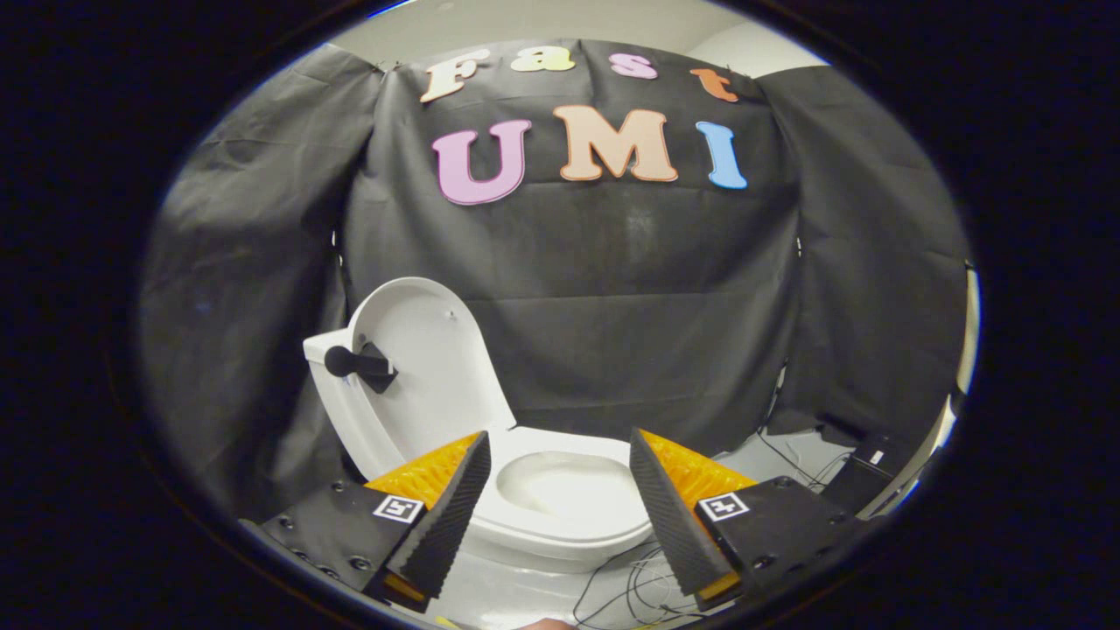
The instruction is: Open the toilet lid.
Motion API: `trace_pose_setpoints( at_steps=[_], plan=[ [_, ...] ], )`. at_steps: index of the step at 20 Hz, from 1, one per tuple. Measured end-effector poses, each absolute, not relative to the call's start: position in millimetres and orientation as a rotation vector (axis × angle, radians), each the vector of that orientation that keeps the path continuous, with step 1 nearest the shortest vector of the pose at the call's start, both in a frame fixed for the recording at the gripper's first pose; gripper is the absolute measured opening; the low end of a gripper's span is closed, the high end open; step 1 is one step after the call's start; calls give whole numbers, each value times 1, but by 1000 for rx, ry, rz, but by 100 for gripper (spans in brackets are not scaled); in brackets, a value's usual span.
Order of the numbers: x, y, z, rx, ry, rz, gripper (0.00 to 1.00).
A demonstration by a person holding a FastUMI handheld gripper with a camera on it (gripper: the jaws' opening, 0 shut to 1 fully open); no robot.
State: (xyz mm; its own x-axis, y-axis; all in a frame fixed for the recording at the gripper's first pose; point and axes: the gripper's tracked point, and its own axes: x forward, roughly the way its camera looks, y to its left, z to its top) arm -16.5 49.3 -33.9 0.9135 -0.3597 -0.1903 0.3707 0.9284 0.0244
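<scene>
Black cloth booth wall (612, 289) behind, pale floor (525, 604) below. White toilet (560, 516) just ahead of fingers, bowl (564, 486) visible in gap between them. Toilet lid (429, 359) raised, upright, leaning back toward tank (337, 385) at 10 o'clock from gripper. Black knob handle (359, 363) fixed on lid's inner face. Gripper (560, 490) spread wide, holding nothing, clear of toilet. Thin cables (630, 586) on floor at 6 o'clock; small black box (862, 472) at 3 o'clock beyond right finger.
</scene>
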Motion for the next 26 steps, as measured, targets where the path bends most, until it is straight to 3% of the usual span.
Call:
trace_pose_setpoints(
  at_steps=[26],
  plan=[
    [-48,18,-50,129,200,-479,98]
  ],
)
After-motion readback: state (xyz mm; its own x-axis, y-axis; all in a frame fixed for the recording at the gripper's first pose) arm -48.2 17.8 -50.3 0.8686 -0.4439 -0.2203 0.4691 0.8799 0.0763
